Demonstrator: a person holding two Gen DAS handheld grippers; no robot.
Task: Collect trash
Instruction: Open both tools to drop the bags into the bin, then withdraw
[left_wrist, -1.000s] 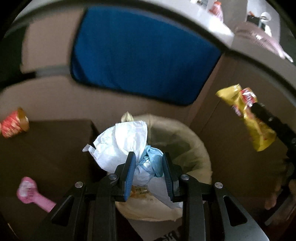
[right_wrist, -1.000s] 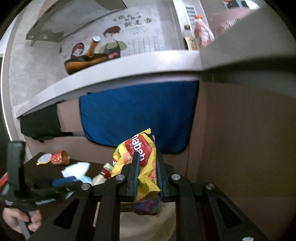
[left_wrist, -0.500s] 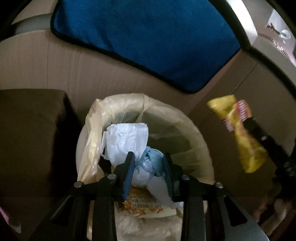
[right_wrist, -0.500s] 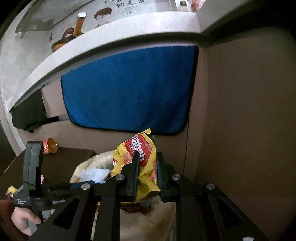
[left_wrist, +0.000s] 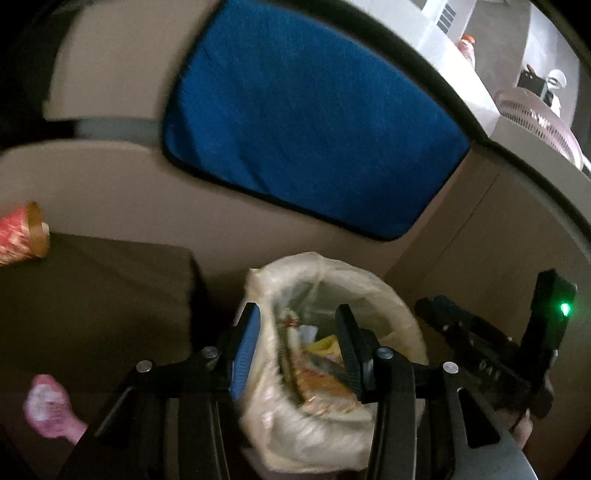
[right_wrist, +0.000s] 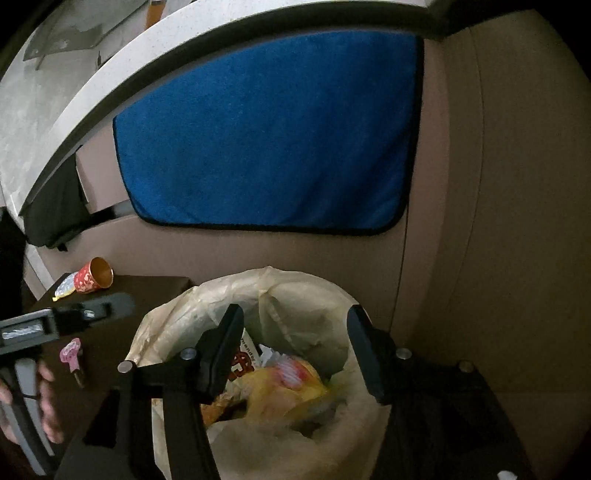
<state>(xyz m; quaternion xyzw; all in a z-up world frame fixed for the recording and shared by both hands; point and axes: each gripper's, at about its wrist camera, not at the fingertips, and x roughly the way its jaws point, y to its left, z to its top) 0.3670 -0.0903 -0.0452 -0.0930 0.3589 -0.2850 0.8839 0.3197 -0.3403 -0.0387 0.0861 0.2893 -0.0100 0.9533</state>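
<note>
Both grippers hang over the mouth of the round bin lined with a pale yellowish plastic bag (right_wrist: 295, 291), which sits at the foot of the beige cabinet, just right of the low dark brown table (right_wrist: 147, 291), so that anything let go falls straight in.

The right gripper (right_wrist: 293, 325) has just been opening: its jaws stand wide apart with nothing between them, and the crinkled yellow snack wrapper (right_wrist: 284, 391) lies loose in the bin below, at 6 o'clock from the fingertips, on top of other wrappers.

The left gripper (left_wrist: 295, 321) has also just been opening; its jaws are spread moderately and grip nothing, only litter deep in the bag showing through the gap. The pictures are too blurred to pick out single pieces there.

More trash waits on the table: a red patterned paper cup with a gold inside (right_wrist: 92, 275) tipped on its side at 10 o'clock from the bin, and a small pink wrapper (right_wrist: 72, 350) at 9 o'clock. I judge those the likely next pickups
</note>
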